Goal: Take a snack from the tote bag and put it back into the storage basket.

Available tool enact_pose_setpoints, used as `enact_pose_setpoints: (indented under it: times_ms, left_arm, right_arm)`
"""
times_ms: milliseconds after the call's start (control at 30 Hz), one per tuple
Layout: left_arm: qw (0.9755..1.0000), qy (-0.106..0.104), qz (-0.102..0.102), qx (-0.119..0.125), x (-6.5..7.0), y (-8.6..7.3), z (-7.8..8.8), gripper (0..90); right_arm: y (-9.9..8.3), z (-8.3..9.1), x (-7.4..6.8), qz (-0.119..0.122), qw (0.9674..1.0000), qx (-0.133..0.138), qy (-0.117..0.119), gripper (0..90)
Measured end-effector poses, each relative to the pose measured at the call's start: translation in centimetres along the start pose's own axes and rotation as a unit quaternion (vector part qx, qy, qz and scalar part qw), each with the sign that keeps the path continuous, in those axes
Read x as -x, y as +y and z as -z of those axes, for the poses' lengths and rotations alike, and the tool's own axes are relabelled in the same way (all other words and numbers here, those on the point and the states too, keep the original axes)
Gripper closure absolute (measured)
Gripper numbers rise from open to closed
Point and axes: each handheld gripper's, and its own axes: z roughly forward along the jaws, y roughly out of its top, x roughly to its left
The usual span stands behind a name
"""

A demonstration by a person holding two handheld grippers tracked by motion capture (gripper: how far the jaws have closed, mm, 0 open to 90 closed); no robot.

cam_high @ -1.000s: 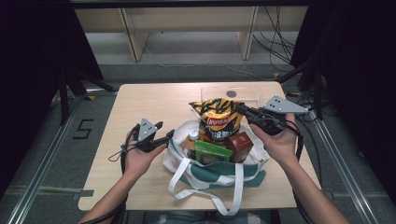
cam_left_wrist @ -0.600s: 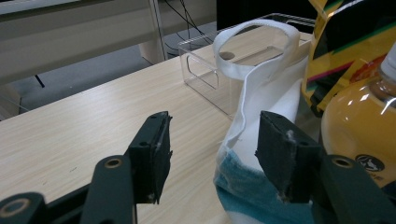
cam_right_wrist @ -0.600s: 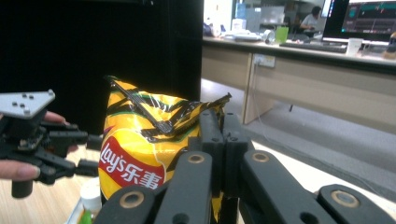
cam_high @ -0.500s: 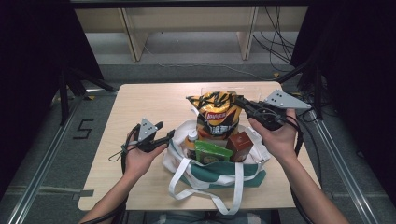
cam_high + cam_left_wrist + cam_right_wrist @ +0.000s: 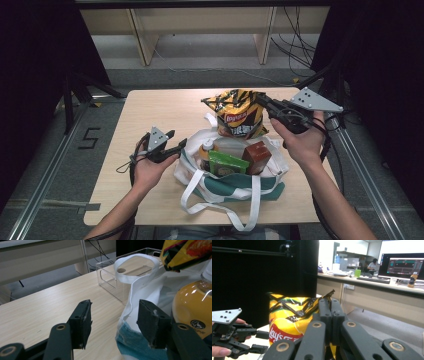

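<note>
From the high view I see the bench (image 5: 150,115) evenly lit from overhead, while everything to both sides falls off into near black. Shadows under the white bag (image 5: 235,175) are soft and short. The picture is a little soft and grainy, with no strong glare.

In the left gripper view I get bright, flat light on the wood; the orange bottle (image 5: 192,305) carries small white highlights, and the clear box (image 5: 112,277) shows faint reflections. The near jaws are slightly out of focus.

In the right gripper view the chip bag (image 5: 289,317) shines with glossy glare, the left half is black, and the far monitor (image 5: 403,265) is bright and blurred.
</note>
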Motion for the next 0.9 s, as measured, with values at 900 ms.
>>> enact_pose_setpoints:
  times_ms: [900]
  left_arm:
    - [0.9999,0.008,0.008,0.006,-0.2,0.1,0.2,44.4]
  right_arm:
    - [2.4,1.8,3.7,-0.012,0.9974,0.022,-0.068,90.0]
